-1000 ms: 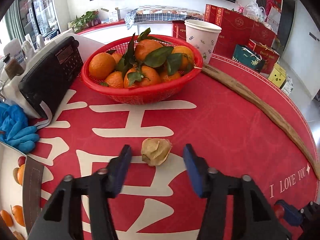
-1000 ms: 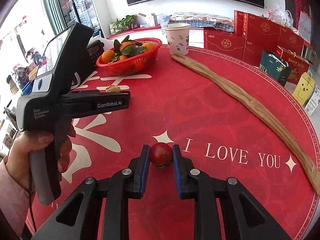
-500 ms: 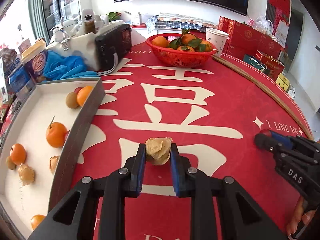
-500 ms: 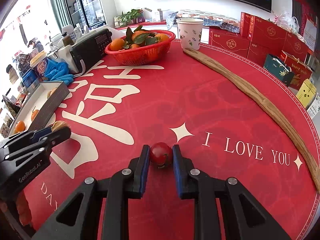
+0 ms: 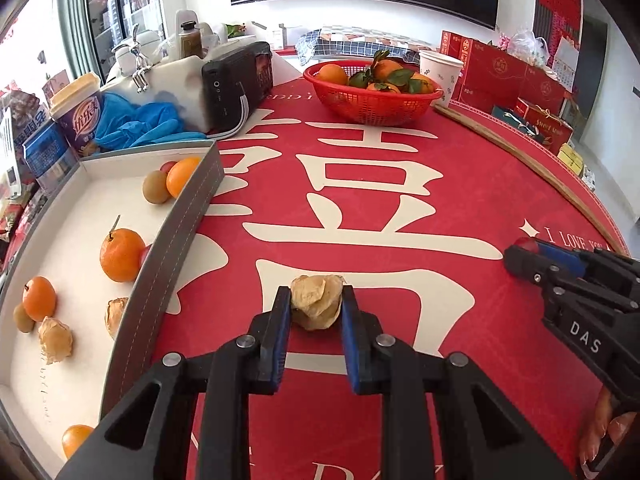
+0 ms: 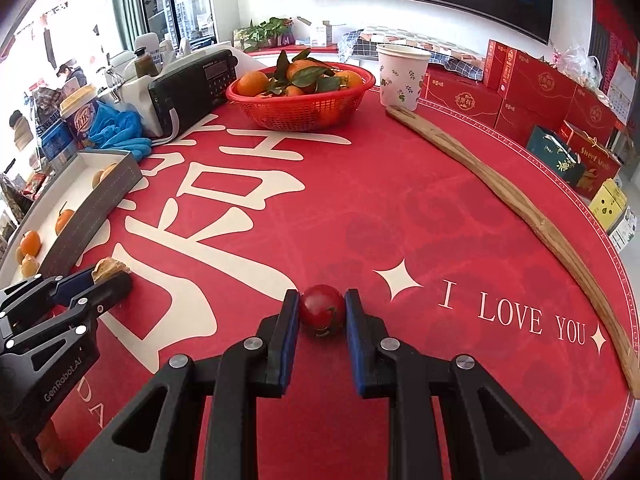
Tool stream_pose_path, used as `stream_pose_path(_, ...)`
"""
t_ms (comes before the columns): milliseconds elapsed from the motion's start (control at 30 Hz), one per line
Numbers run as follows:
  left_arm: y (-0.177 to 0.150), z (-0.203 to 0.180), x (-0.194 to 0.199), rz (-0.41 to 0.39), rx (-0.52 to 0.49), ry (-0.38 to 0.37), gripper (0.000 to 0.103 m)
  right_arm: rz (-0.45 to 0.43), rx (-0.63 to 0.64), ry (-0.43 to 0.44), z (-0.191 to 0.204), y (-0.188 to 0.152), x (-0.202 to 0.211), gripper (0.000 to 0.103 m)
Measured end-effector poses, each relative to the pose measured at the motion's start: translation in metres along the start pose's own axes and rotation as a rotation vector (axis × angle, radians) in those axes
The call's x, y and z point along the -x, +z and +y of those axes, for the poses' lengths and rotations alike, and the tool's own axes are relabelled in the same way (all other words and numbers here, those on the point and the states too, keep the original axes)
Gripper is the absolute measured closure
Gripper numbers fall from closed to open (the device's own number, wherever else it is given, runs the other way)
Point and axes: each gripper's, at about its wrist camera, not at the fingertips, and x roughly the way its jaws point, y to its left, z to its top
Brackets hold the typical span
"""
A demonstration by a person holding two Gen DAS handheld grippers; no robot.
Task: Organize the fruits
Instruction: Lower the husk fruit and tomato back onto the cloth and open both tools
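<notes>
Between the fingers of the left gripper (image 5: 311, 312) sits a papery husk fruit (image 5: 316, 306), pinched at its sides just above the bench (image 5: 400, 184). It looks light and crumbly (squeeze gently). The right gripper (image 6: 322, 314) is pressed on a small tomato (image 6: 320, 310), smooth, soft and likely slippery. Left of the left gripper is the tray (image 5: 176, 236).

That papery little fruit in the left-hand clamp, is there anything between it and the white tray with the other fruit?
Only the tray's own grey side wall stands between them. The left gripper is shut on the husked fruit just right of that wall, so the fruit must be carried over it. Beyond the wall, bare white floor shows between the oranges.
</notes>
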Motion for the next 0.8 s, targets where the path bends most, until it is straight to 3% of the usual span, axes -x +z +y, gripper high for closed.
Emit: stream_pose_path(800, -0.0001, -0.0013, -0.0001, 0.000, -0.007, 0.009, 0.077, -0.007, 0.023, -0.022, 0.0032, -0.0015, 0.0009, 0.080)
